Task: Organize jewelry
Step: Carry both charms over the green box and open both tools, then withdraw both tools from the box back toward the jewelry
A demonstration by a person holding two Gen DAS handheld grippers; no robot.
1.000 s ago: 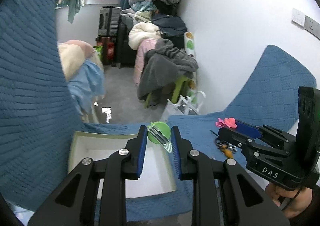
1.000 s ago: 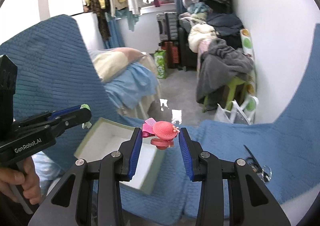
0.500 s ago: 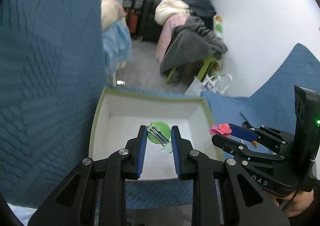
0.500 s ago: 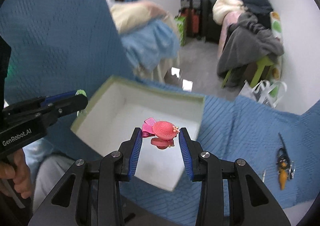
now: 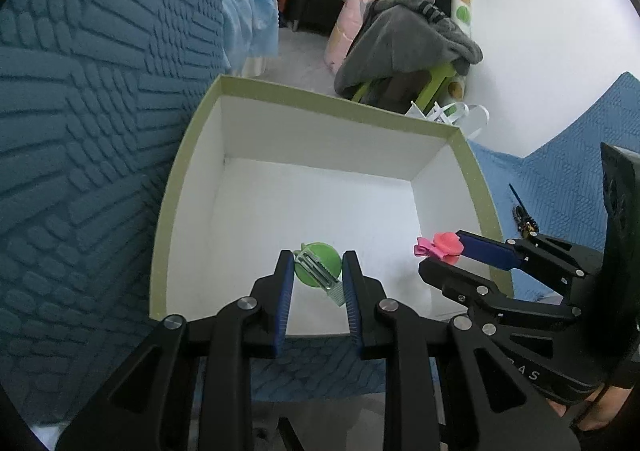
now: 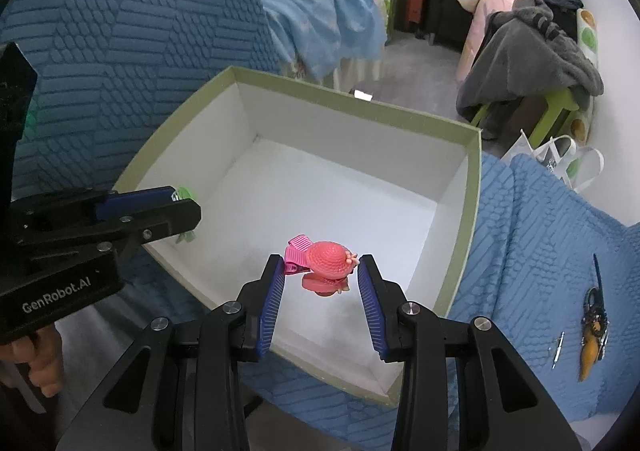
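My left gripper (image 6: 176,207) is covering most of the green clip (image 6: 185,195) in the right view, my hand (image 5: 608,407) is running off the left view's edge, and the dark trinkets (image 6: 594,327) on the blue cloth (image 6: 532,251) are staying too small to identify.

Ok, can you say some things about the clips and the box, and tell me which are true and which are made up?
1. The left hand-held gripper holds a green clip. True.
2. The right hand-held gripper holds a blue clip. False: its clip is a pink hat clip.
3. Both clips hang over the open box. True.
4. The box already has jewelry lying in it. False: its white floor shows nothing.
5. More small items lie on the blue cloth beside the box. True.
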